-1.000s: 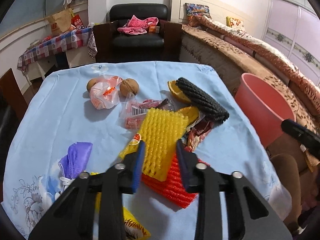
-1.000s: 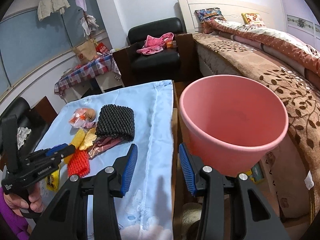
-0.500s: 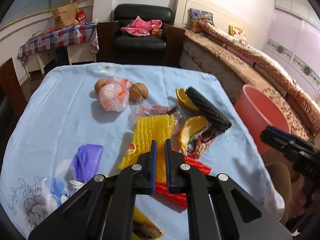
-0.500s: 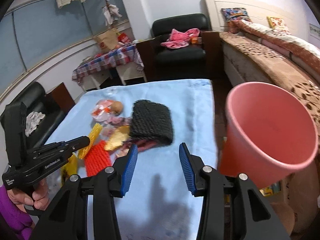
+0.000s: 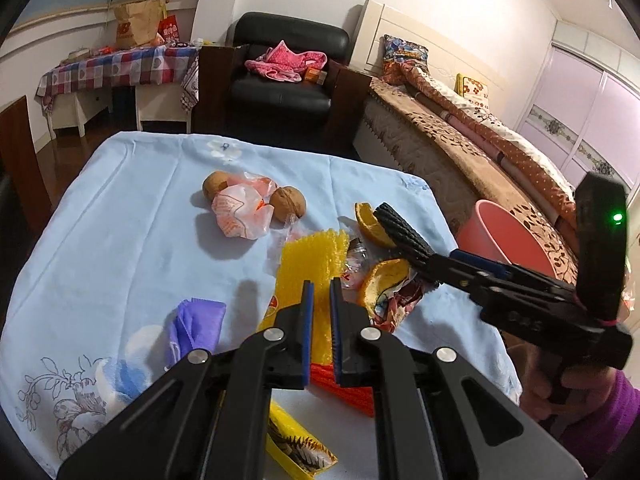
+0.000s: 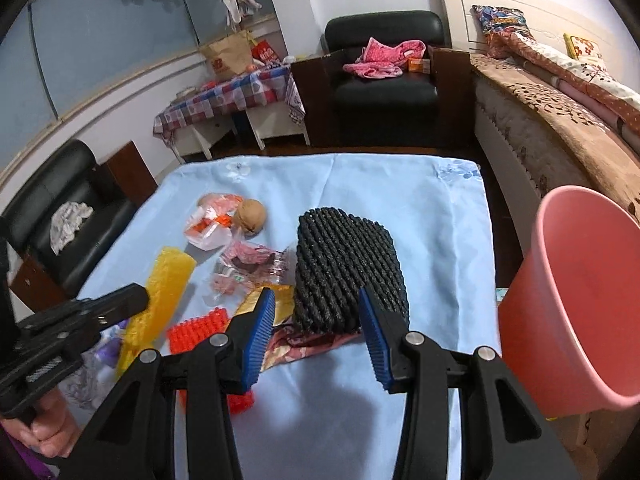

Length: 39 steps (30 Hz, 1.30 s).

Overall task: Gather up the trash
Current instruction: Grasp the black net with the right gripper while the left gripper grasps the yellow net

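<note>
Left wrist view puts the yellow foam net (image 5: 310, 264) right between your left gripper (image 5: 320, 300) fingers, which are closed on its near end, so you have it pinched. The far end of the net trails toward the tabletop (image 5: 120, 216), with the orange foam net (image 5: 348, 384) lying under and just behind your fingers. Nothing shows that the orange piece is caught too, but it sits close enough that you should check.

The step in hand looks like the pick-up of that yellow net, one piece out of a pile. The rest of the trash is spread around it: the black foam net (image 6: 344, 268) just beside to the right, orange peel (image 5: 370, 222) and crumpled wrappers (image 6: 248, 264) touching it, a plastic bag (image 5: 240, 212) with two walnuts (image 5: 288, 202) farther back, and a purple scrap (image 5: 196, 326) near the front left edge.

Your right gripper (image 6: 316, 328) holds nothing; its fingers stand apart on either side of the near edge of the black net, above it rather than on it, as far as the right wrist view tells.

The pink bin (image 6: 576, 292) stands off the right side of the tabletop, well apart from your left gripper. Next, you will likely need to lift the yellow net clear of the pile, carry it across past your right gripper without colliding, and let go over the bin's mouth. With the right, you would lower and close on the black net.
</note>
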Available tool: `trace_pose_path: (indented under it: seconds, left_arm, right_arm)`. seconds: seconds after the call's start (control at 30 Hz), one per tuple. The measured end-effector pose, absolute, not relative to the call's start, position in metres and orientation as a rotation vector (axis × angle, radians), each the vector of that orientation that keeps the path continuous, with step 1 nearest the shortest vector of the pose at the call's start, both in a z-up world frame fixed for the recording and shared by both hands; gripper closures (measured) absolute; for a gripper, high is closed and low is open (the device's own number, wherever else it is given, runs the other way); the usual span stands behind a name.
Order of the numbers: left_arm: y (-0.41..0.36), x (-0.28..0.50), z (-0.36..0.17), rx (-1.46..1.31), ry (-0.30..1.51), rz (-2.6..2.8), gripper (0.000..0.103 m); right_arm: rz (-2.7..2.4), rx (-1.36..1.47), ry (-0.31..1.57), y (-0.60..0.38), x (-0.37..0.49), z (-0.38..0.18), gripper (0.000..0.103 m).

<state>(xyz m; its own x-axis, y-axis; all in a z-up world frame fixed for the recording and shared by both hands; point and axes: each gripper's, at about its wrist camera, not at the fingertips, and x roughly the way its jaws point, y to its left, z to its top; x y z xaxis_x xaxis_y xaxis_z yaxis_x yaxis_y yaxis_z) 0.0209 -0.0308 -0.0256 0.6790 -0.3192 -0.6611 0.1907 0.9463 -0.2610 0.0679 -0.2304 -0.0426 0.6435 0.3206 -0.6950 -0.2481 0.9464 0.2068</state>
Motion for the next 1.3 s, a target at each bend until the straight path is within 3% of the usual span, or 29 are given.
trace_pose_path:
  seconds: [0.13, 0.2, 0.3, 1.3]
  left_arm:
    - [-0.029, 0.023, -0.027, -0.179, 0.779, -0.294, 0.096]
    - [-0.029, 0.024, -0.027, -0.185, 0.783, -0.298, 0.096]
    - [-0.029, 0.025, -0.027, -0.186, 0.782, -0.302, 0.096]
    - [-0.056, 0.024, -0.009, -0.162, 0.763, -0.352, 0.096]
  right_arm:
    - [0.293, 0.098, 0.843, -0.229, 0.076, -0.055, 0.067]
    - [0.297, 0.104, 0.852, -0.23, 0.077, -0.058, 0.083]
    - [0.298, 0.116, 0.85, -0.234, 0.074, -0.058, 0.091]
    - [0.231, 0.301, 0.677, -0.312, 0.021, -0.002, 0.092]
